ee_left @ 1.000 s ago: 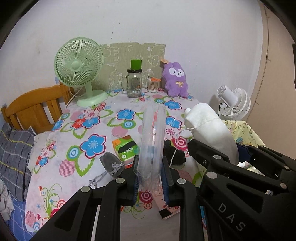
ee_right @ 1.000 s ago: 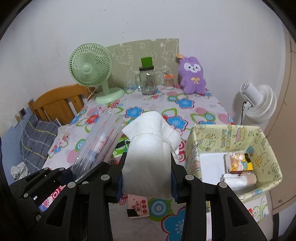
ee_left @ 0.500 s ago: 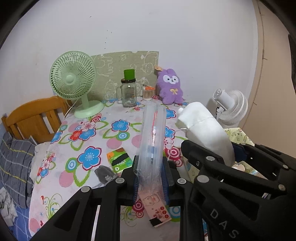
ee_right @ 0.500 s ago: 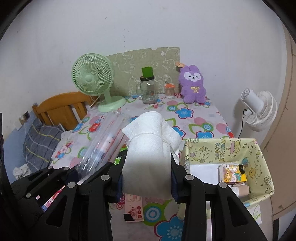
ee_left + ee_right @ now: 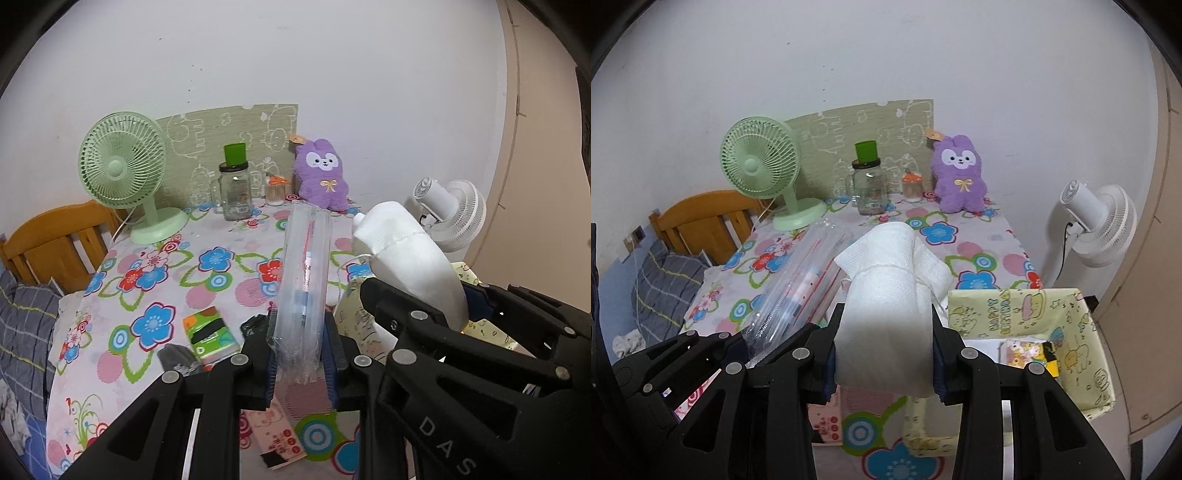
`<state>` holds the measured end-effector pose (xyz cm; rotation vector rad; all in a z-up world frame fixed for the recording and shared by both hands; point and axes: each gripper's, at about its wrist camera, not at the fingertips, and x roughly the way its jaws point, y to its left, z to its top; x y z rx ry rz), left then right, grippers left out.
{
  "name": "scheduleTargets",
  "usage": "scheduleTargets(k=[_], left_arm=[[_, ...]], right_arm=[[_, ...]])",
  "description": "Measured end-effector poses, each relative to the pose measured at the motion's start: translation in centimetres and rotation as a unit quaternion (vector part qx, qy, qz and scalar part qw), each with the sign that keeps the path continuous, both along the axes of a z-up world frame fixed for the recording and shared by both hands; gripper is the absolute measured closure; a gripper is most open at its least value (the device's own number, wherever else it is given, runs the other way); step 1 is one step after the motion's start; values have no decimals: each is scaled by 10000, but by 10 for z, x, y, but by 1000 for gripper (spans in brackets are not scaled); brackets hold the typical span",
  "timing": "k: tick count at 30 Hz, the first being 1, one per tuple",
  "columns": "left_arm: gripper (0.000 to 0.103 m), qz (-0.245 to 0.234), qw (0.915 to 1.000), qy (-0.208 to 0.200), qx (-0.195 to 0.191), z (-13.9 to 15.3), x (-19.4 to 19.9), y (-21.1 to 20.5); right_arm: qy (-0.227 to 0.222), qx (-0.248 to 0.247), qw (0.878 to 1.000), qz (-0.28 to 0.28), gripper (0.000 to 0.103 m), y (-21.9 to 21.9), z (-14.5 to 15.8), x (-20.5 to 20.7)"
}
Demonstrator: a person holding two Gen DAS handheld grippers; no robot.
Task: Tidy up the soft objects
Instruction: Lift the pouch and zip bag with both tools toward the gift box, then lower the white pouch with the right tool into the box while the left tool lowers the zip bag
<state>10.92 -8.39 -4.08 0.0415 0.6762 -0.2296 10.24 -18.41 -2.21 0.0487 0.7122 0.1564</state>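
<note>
My left gripper (image 5: 298,354) is shut on a clear plastic packet (image 5: 304,280) and holds it upright above the flowered table (image 5: 155,280); the packet also shows in the right wrist view (image 5: 798,284). My right gripper (image 5: 884,354) is shut on a white rolled cloth bundle (image 5: 890,295), held in the air just left of the yellow patterned box (image 5: 1067,314). The bundle also shows in the left wrist view (image 5: 406,258). A green tissue pack (image 5: 208,334) and grey and black socks (image 5: 177,358) lie on the table below.
At the back stand a green fan (image 5: 125,173), a glass jar with a green lid (image 5: 234,192) and a purple plush (image 5: 323,177). A white fan (image 5: 1097,225) stands right of the table. A pink card (image 5: 277,432) lies near the front edge. A wooden chair (image 5: 55,243) is left.
Both grippers have risen and drawn back from the table with their loads. The table items now look lower and farther, and the box sits closer under the right gripper.
</note>
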Motion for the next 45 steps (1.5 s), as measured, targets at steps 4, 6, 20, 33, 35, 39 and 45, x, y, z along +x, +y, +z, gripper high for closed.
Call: scheduleTargets(k=[4,6,20,33,35,39,45], left_arm=[[83,-10,10000,10,2,-2,4,-13],[83,-50,10000,11,22,-2,6,-21],[83,-471,9989,35,-1,-8,17,-72],[83,-747,9970,182,22,-22,24,-104],[83,-782,9967,227,19,-25,26,-108],[82,-853,9958,329,28,-33,29,-115],[81,-912,9944,525,76,-46,35,-121]], right_arm=[[8,-47,9999,-98,61,-14,-1,3],[10,-47,9999,-144,61,-21,-2,4],[14,-157,9980,-611,61,-71,-6,8],[139,-154,9959,-884,61,-103,-20,12],[191,-151,9954,-927,61,-107,-24,14],[284,-152,9946,-987,61,-113,-32,16],[473,-137,9932,-1055,61,-120,-46,21]])
